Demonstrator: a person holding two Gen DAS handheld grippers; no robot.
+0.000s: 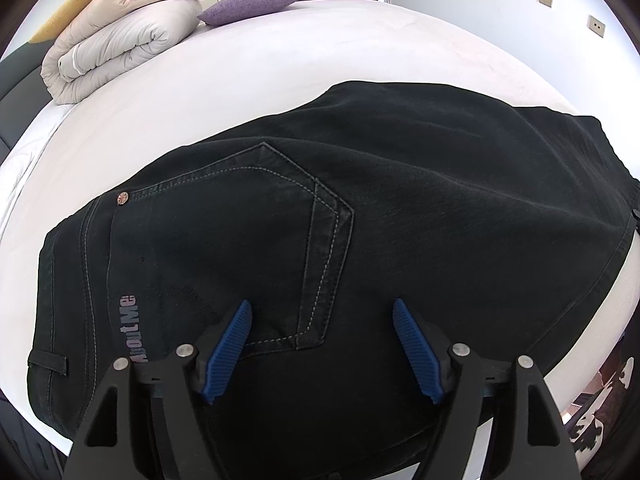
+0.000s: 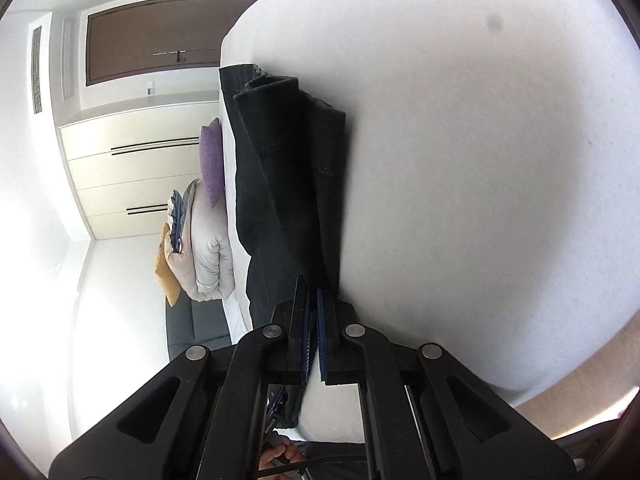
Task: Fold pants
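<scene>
1. Pants (image 1: 360, 240): black denim, lying on the white bed (image 1: 280, 48) near its front edge, seat side up, back pocket and a printed logo showing.
2. Left gripper (image 1: 322, 312): above the seat of the pants beside the pocket; blue fingers (image 1: 230, 350) spread wide, nothing between them. Contact with the cloth cannot be judged.
3. Right gripper (image 2: 314, 300): turned on its side at the bed edge; fingers (image 2: 322, 332) pressed together, pinching an edge of the pants (image 2: 288, 184).
4. From the right wrist view, the cloth runs away from the closed fingers in stacked layers, a hemmed end at the far side.
5. Rolled duvet (image 1: 116, 44) and purple cushion (image 1: 252, 4): at the far end of the bed, well apart from the pants.
6. Wardrobe doors (image 2: 132, 172) stand behind.
</scene>
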